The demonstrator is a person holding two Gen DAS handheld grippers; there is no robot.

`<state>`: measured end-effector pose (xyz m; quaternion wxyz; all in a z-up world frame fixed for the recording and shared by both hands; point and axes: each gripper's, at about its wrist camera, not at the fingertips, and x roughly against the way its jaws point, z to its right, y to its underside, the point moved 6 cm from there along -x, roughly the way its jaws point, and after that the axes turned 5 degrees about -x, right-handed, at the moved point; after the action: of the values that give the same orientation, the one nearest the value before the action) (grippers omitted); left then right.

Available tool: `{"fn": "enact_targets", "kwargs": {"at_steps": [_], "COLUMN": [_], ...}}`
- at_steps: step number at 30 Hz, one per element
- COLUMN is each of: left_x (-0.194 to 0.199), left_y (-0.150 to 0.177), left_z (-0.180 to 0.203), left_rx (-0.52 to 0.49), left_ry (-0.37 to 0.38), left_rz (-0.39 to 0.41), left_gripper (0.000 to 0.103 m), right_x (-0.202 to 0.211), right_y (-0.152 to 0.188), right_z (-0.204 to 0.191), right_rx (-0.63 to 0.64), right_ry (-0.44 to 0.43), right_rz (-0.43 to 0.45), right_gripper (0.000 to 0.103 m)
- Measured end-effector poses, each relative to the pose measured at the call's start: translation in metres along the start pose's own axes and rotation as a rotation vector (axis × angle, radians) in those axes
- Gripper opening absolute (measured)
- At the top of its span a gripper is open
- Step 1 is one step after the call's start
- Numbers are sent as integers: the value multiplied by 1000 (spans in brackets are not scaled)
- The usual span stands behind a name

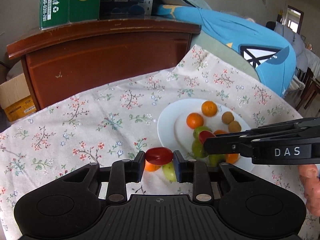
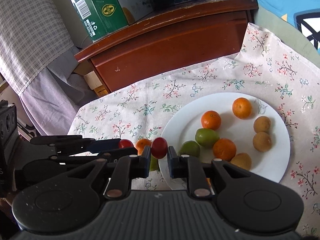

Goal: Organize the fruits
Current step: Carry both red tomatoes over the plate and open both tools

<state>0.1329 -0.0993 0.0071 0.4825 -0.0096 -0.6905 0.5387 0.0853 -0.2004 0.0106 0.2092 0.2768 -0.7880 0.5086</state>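
My left gripper (image 1: 159, 161) is shut on a red cherry tomato (image 1: 159, 156), held above the floral cloth left of the white plate (image 1: 168, 124). My right gripper (image 2: 159, 152) is shut on another red cherry tomato (image 2: 159, 147), over the plate's (image 2: 280, 160) left rim. It also shows in the left wrist view (image 1: 206, 140), over the plate. The plate holds oranges (image 2: 211, 120), green fruits (image 2: 207, 137) and brown fruits (image 2: 262, 141). An orange (image 1: 151, 167) and a green fruit (image 1: 170, 172) lie on the cloth beneath the left gripper.
The floral tablecloth (image 1: 90, 124) covers the table. A wooden cabinet (image 1: 104, 56) stands behind it with green and blue boxes (image 1: 70, 2) on top. A blue garment (image 1: 250, 40) lies at the right, a cardboard box (image 1: 16, 98) at the left, checked fabric (image 2: 30, 30) beside it.
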Motion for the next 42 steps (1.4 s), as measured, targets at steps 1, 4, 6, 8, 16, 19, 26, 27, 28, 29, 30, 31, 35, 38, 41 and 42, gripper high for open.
{"fn": "enact_targets", "kwargs": {"at_steps": [1, 4, 6, 8, 16, 19, 26, 27, 28, 29, 30, 31, 35, 38, 41, 42], "left_x": [3, 10, 15, 19, 13, -1, -35, -38, -42, -45, -49, -52, -59, -59, -57, -57], "left_y": [-4, -17, -25, -32, -49, -51, -54, -54, -53, -51, -49, -47, -42, -43, -44, -44], "left_z": [2, 7, 11, 15, 21, 20, 21, 23, 24, 24, 24, 25, 26, 28, 29, 30], "left_rx": [4, 51, 77, 81, 77, 92, 120, 113, 120, 132, 139, 138, 143, 143, 141, 144], "left_ry": [-5, -12, -18, -27, 13, 6, 11, 13, 24, 33, 37, 37, 39, 39, 43, 47], "left_rz": [7, 29, 39, 41, -18, -26, -54, -54, -59, -68, -78, -87, -103, -98, -97, -95], "left_gripper": [27, 27, 27, 27, 28, 28, 28, 28, 28, 28, 28, 28, 28, 28, 29, 29], "right_x": [3, 13, 22, 31, 50, 46, 28, 26, 24, 22, 20, 18, 11, 9, 9, 9], "right_y": [-4, -18, -28, -37, -58, -56, -53, -50, -48, -47, -45, -43, -37, -35, -35, -35], "right_z": [1, 5, 9, 13, 40, 51, 80, 82, 85, 86, 88, 89, 94, 97, 98, 98], "right_rx": [-4, -19, -34, -47, -125, -134, -253, -268, -282, -292, -307, -319, -371, -384, -397, -398], "right_ry": [-1, -3, -6, -3, 4, 24, 65, 70, 70, 69, 70, 72, 83, 99, 98, 98], "right_rz": [11, 53, 81, 112, 130, 87, 37, 26, 18, 12, 4, -6, -35, -34, -33, -31], "right_gripper": [18, 18, 18, 18, 18, 18, 18, 18, 18, 18, 18, 18, 18, 19, 21, 21]}}
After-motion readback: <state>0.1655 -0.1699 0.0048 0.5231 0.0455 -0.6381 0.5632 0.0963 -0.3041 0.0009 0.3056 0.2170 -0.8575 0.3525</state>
